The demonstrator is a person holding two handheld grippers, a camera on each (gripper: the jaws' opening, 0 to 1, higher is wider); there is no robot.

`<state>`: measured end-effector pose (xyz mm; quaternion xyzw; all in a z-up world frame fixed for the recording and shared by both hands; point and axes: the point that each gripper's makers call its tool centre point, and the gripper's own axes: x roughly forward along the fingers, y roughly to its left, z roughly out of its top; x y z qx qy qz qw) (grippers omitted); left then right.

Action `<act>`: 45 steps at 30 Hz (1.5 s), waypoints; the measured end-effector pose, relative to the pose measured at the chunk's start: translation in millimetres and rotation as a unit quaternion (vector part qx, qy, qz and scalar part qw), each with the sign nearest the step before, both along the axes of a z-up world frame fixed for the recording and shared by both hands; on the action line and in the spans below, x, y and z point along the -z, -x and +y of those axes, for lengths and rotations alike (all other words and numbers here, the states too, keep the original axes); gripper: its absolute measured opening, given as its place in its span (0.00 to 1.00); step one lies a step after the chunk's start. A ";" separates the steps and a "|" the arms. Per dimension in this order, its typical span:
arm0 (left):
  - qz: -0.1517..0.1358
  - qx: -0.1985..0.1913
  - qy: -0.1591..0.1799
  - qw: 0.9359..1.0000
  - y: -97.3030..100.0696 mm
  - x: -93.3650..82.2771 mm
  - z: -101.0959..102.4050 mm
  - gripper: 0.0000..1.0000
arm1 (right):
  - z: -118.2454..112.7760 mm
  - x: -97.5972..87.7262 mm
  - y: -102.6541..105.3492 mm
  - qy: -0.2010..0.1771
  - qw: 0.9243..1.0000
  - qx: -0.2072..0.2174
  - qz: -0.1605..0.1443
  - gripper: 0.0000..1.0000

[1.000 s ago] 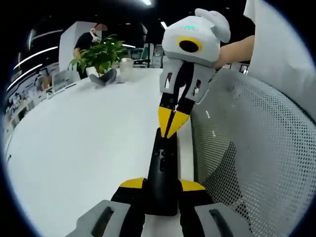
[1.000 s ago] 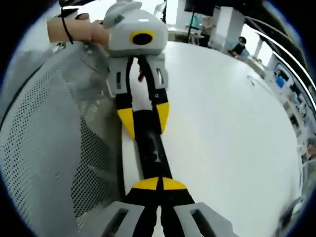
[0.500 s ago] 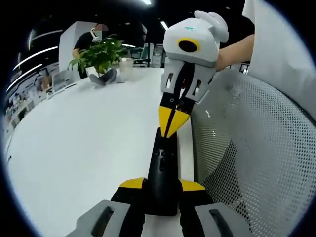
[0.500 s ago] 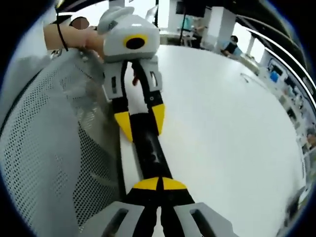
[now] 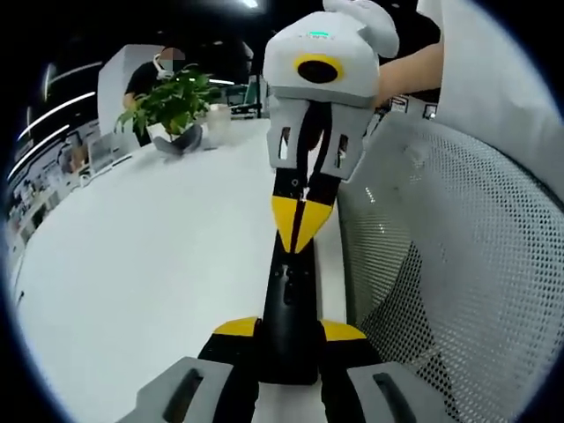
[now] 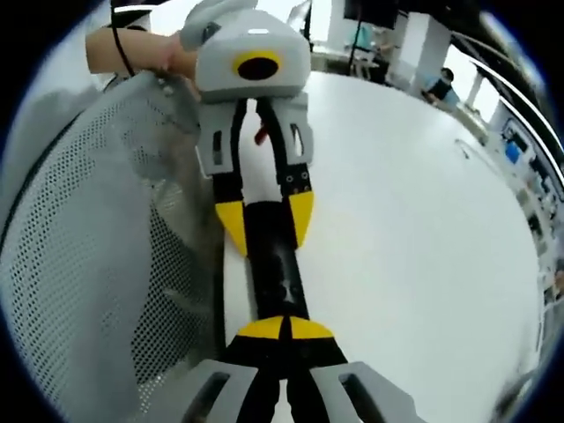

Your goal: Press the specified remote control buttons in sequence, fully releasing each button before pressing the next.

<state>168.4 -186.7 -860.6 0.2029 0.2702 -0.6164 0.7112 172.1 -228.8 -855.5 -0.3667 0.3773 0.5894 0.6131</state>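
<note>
Remote control [image 5: 288, 300], slim and black, clamped in left tool [image 5: 288, 337].

White table [image 5: 132, 264] wide and bare on open side of remote [image 5: 291, 300]; gripper could pass there freely. Mesh chair back [image 5: 458, 264] stands just beside table edge, blocks other side. Far end: plant [image 5: 172, 101] and cup [image 5: 218, 119], well apart from remote. Above remote, right gripper [image 5: 298, 231] and left gripper [image 6: 264, 220] face each other, little room between.
</note>
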 end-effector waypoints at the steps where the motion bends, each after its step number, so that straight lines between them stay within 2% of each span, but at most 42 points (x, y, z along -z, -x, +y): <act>1: 0.000 0.000 0.000 1.000 0.0 0.0 0.0 0.24 | -0.2 0.2 -0.1 0.003 1.000 0.004 0.003 0.00; 4: -0.003 0.003 -0.002 1.000 0.3 0.1 -0.1 0.24 | -0.1 0.8 0.2 0.014 1.000 0.009 0.007 0.00; 10: -0.009 0.008 -0.006 1.000 0.5 0.5 -0.2 0.24 | -0.3 1.9 1.6 0.043 0.999 -0.013 -0.006 0.00; 18: -0.010 0.008 -0.010 1.000 0.6 0.6 -0.4 0.24 | -2.1 1.7 1.1 0.035 0.999 -0.013 -0.010 0.00; 21: -0.010 0.009 -0.010 1.000 0.6 0.6 -0.4 0.24 | -1.2 0.5 0.8 -0.002 1.000 0.001 0.010 0.00; 24: -0.010 0.008 -0.010 1.000 0.5 0.6 -0.3 0.24 | -1.5 -1.5 -0.9 -0.053 0.996 0.052 0.045 0.00; 26: -0.011 0.008 -0.010 1.000 0.5 0.6 -0.3 0.24 | -1.8 -2.3 -1.7 -0.081 0.993 0.064 0.050 0.00; 29: -0.010 0.008 -0.010 1.000 0.4 0.6 -0.4 0.24 | -3.0 -3.0 -1.1 -0.095 0.991 0.073 0.052 0.00; 35: -0.010 0.007 -0.009 1.000 0.4 0.6 -0.8 0.24 | 10.0 -7.5 1.8 -0.094 0.995 0.027 0.018 0.00; 38: -0.010 0.006 -0.008 1.000 0.4 0.5 -0.7 0.24 | 6.5 -0.3 5.1 -0.054 0.998 -0.011 0.013 0.00; 39: -0.010 0.007 -0.008 1.000 0.4 0.5 -0.7 0.24 | 8.9 -2.5 4.1 -0.056 0.998 -0.027 -0.001 0.00; 41: -0.010 0.006 -0.008 1.000 0.4 0.4 -0.7 0.24 | 8.5 -1.8 5.0 -0.039 0.999 -0.031 -0.002 0.00; 45: -0.010 0.007 -0.008 1.000 0.5 0.4 -0.8 0.24 | 8.6 -0.2 4.7 0.001 0.997 -0.079 -0.023 0.00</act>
